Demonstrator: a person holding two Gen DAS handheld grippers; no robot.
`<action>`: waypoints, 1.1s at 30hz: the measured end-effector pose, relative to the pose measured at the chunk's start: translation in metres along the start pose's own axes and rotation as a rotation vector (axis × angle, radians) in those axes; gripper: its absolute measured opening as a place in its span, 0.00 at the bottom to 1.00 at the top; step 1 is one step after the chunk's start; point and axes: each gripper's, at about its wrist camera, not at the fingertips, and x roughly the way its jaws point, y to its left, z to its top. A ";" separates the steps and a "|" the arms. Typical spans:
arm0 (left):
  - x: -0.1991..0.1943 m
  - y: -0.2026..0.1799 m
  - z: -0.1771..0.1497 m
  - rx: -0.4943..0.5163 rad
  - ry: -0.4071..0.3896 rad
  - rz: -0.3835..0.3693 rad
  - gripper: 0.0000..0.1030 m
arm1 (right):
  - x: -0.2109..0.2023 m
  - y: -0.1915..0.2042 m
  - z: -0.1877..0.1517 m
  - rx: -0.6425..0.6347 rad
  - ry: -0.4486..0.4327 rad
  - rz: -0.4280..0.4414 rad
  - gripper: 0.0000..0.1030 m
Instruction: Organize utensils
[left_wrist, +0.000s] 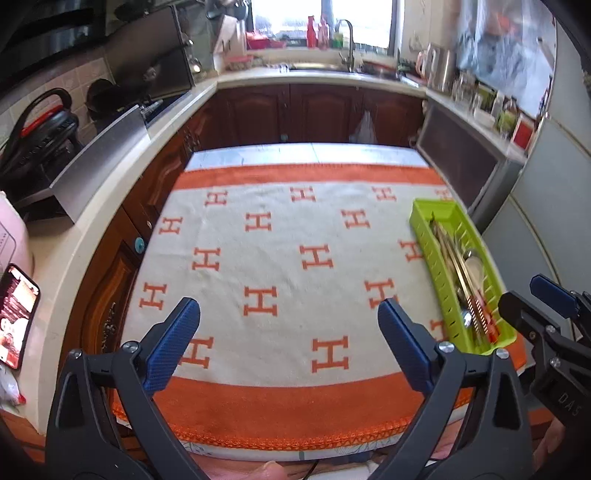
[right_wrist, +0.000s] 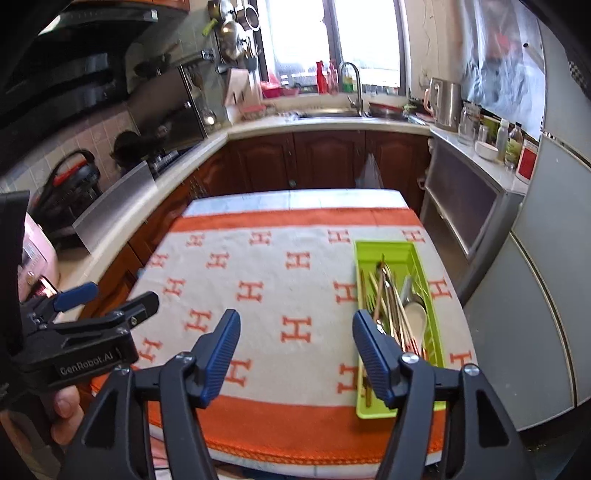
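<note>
A green slotted utensil tray (left_wrist: 424, 212) (right_wrist: 384, 249) lies at the right side of the table on an orange and white cloth (left_wrist: 280, 266) (right_wrist: 266, 295). In it lie chopsticks (left_wrist: 458, 266) (right_wrist: 393, 306), a white spoon (right_wrist: 415, 314) and metal cutlery (left_wrist: 474, 264). My left gripper (left_wrist: 290, 317) is open and empty above the near middle of the cloth. My right gripper (right_wrist: 295, 328) is open and empty, its right finger over the tray's near end. Each gripper shows at the edge of the other's view, the right in the left wrist view (left_wrist: 532, 299), the left in the right wrist view (right_wrist: 110, 295).
Kitchen counters run along the left (left_wrist: 110, 206), back and right sides, with a sink (right_wrist: 332, 112), kettle (right_wrist: 445, 101), jars and a stove. A phone (left_wrist: 16, 315) lies on the left counter. A grey fridge (right_wrist: 546, 295) stands at the right.
</note>
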 end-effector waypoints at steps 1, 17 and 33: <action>-0.007 0.002 0.004 -0.011 -0.014 -0.009 0.94 | -0.004 0.003 0.004 0.002 -0.013 0.005 0.64; -0.062 0.014 0.022 -0.058 -0.111 0.054 0.94 | -0.019 0.027 0.024 -0.024 -0.101 -0.002 0.74; -0.027 0.011 0.029 -0.062 -0.044 0.072 0.94 | 0.004 0.024 0.026 -0.019 -0.058 0.016 0.74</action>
